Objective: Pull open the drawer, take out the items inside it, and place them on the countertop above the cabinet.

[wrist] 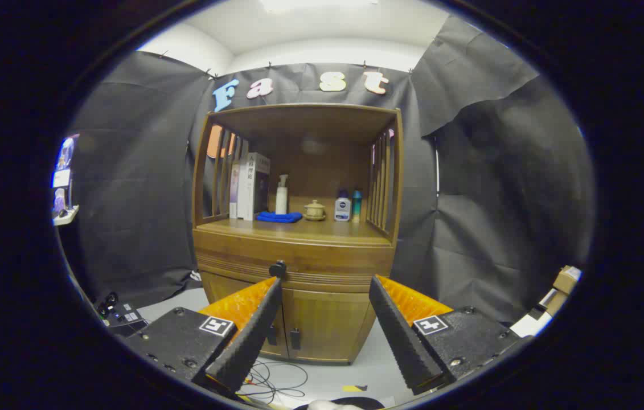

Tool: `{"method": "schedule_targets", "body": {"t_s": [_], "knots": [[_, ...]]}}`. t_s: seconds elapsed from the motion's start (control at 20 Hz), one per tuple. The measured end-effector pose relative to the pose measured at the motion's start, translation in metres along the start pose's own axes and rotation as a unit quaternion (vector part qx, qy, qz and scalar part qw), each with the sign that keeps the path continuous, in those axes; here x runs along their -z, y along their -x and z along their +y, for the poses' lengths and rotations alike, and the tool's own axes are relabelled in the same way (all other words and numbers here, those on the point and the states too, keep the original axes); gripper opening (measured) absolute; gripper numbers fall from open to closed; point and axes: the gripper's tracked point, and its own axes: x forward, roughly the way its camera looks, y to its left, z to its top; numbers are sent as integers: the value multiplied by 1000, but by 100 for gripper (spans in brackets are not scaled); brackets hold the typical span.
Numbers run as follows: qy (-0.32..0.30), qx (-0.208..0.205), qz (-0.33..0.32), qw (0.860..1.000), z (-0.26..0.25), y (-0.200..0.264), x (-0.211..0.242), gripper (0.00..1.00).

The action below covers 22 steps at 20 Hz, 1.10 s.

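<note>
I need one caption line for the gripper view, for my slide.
Open gripper faces the wooden cabinet, its drawer shut, left fingertip near the black knob.

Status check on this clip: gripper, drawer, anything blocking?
Gripper open, holding nothing, short of the cabinet. Drawer shut, knob just beyond the left fingertip. Nothing between fingers and drawer front.

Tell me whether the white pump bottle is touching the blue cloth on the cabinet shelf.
Cannot tell. In the gripper view the pump bottle stands right at the blue cloth, far beyond the open gripper, too small to show contact or a gap.
</note>
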Motion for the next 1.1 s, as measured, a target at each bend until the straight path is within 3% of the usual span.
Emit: {"method": "schedule_targets", "body": {"t_s": [0.7,1.1], "knots": [[-3,3,-6,1000,0,-5,-10,100],[9,-1,-6,1000,13,-40,-27,100]]}}
